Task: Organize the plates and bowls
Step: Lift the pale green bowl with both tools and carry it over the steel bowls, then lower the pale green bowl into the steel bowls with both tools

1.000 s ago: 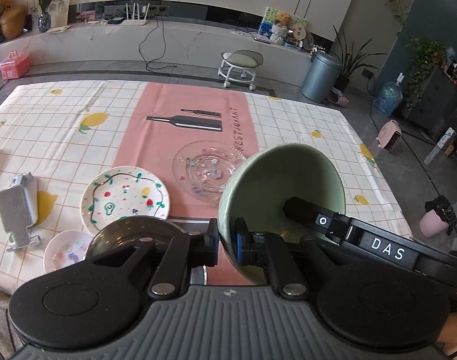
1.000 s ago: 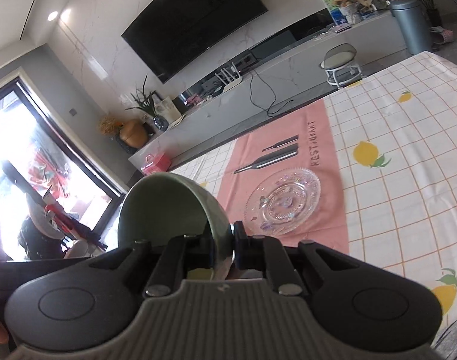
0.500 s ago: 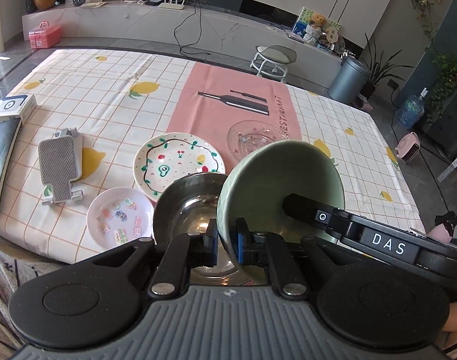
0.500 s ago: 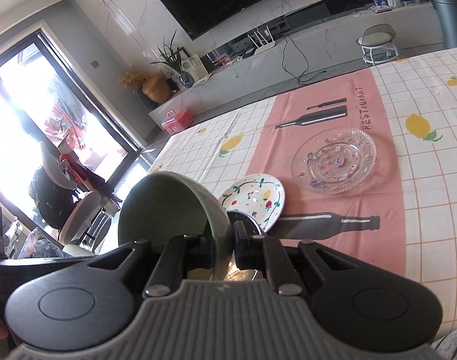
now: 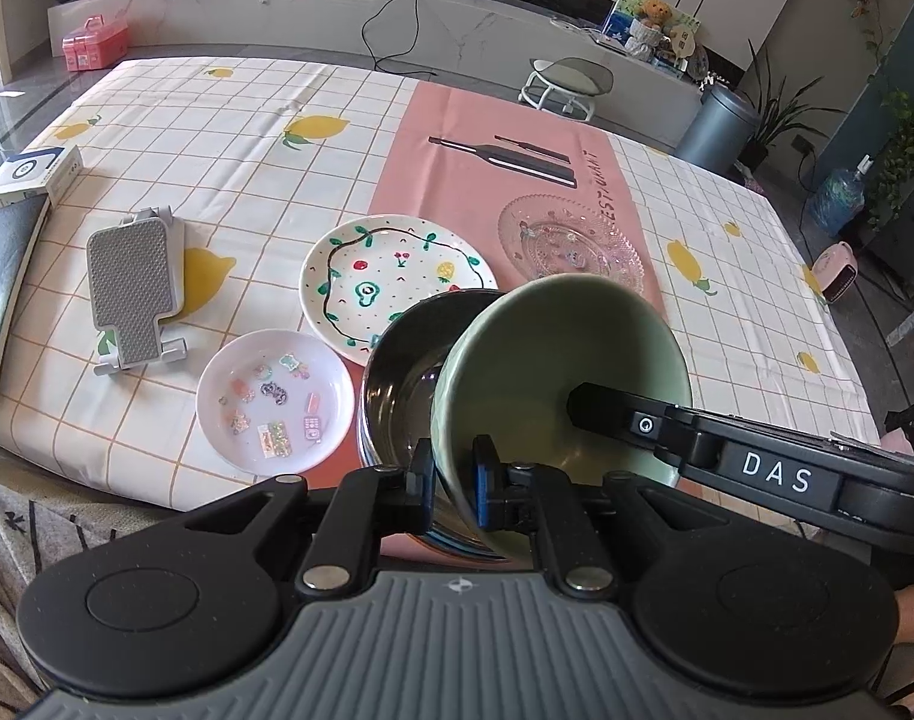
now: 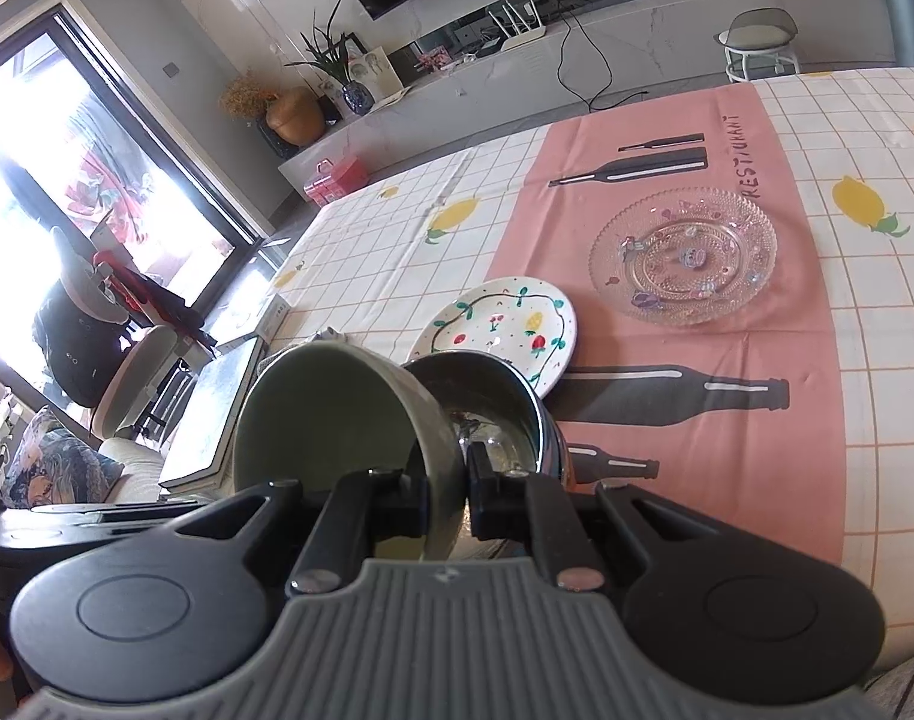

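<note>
A glossy pale-green ceramic bowl [image 5: 553, 372], deep and tilted on its side, hangs over the dark steel bowl [image 5: 409, 372]; left gripper [image 5: 452, 483] and right gripper [image 6: 448, 498] each pinch its rim.

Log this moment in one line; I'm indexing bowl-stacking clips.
left gripper: shut on green bowl rim | right gripper: shut on opposite rim | bowl tilted over steel bowl

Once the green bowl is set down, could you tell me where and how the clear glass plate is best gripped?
Grip the glass plate by its raised beaded rim at the near edge, coming in low from the person's side. It lies flat on the pink runner, clear of the painted plate, so only the rim offers the jaws an edge.
</note>
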{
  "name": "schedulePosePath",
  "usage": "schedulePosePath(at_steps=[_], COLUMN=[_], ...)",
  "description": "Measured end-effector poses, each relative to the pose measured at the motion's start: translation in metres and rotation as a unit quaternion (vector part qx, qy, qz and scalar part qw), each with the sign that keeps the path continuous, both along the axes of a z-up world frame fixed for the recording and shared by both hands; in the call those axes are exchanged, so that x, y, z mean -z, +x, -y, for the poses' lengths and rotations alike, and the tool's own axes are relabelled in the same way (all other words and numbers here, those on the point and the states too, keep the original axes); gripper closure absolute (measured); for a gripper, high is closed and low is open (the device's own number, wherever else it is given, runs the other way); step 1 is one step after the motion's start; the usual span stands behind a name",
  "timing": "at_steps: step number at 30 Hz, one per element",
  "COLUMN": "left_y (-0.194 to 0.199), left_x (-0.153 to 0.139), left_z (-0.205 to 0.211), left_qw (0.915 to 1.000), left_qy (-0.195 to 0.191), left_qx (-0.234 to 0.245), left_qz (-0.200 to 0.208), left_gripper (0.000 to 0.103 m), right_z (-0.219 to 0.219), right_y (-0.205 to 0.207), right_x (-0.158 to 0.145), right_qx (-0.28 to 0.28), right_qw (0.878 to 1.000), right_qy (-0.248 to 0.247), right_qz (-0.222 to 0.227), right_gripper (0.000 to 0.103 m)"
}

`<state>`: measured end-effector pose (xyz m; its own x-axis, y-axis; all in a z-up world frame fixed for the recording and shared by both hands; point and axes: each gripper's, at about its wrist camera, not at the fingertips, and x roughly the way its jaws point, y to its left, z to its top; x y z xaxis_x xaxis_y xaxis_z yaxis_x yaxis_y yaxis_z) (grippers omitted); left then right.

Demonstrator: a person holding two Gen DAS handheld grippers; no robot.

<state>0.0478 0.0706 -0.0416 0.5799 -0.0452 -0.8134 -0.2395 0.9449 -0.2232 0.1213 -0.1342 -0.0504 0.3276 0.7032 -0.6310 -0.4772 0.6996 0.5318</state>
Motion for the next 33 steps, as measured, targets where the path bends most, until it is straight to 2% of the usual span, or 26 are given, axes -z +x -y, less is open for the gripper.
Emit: schedulePosePath(at_steps=[5, 9, 13, 14, 19, 22, 26, 27, 29, 31, 33], left_y=[0.000, -0.002, -0.005, -0.005, -0.009, -0.011, -0.016, -0.019, -0.025, -0.027, -0.024], left_x=[0.008, 0.007, 0.004, 0.004, 0.009, 0.011, 0.011, 0.010, 0.006, 0.003, 0.005], left_z=[-0.002, -0.006, -0.004, -0.003, -0.009, -0.017, -0.025, -0.027, -0.028, -0.029, -0.033], left_qw=[0.9996, 0.9991, 0.9959, 0.9954, 0.9943, 0.9943, 0.9923, 0.9904, 0.9857, 0.9835, 0.9857], left_qy=[0.024, 0.023, 0.061, 0.065, 0.049, 0.017, -0.016, -0.012, 0.015, 0.038, 0.031], left_qx=[0.005, 0.001, -0.007, -0.004, 0.001, 0.002, -0.014, -0.022, -0.042, -0.042, -0.038], left_qz=[0.016, 0.035, 0.066, 0.071, 0.095, 0.105, 0.122, 0.136, 0.163, 0.172, 0.161], left_gripper=[0.090, 0.090, 0.089, 0.085, 0.080, 0.071, 0.068, 0.053, 0.038, 0.038, 0.038], right_z=[-0.009, -0.016, -0.024, -0.026, -0.040, -0.042, -0.047, -0.048, -0.050, -0.052, -0.056], right_y=[0.000, 0.000, -0.001, -0.001, -0.006, -0.006, -0.008, -0.009, -0.010, -0.010, -0.011], right_x=[0.006, 0.008, 0.010, 0.010, 0.014, 0.014, 0.014, 0.013, 0.013, 0.013, 0.013], right_qx=[0.008, 0.014, 0.018, 0.017, 0.010, 0.016, 0.018, 0.018, 0.017, 0.018, 0.017], right_qw=[1.000, 0.999, 0.998, 0.997, 0.993, 0.992, 0.989, 0.988, 0.988, 0.986, 0.984], right_qy=[-0.015, -0.038, -0.061, -0.066, -0.104, -0.113, -0.130, -0.133, -0.136, -0.142, -0.151], right_qz=[-0.006, 0.004, 0.022, 0.025, 0.051, 0.052, 0.066, 0.071, 0.076, 0.082, 0.089], right_gripper=[0.093, 0.093, 0.092, 0.092, 0.093, 0.093, 0.093, 0.092, 0.089, 0.087, 0.088])
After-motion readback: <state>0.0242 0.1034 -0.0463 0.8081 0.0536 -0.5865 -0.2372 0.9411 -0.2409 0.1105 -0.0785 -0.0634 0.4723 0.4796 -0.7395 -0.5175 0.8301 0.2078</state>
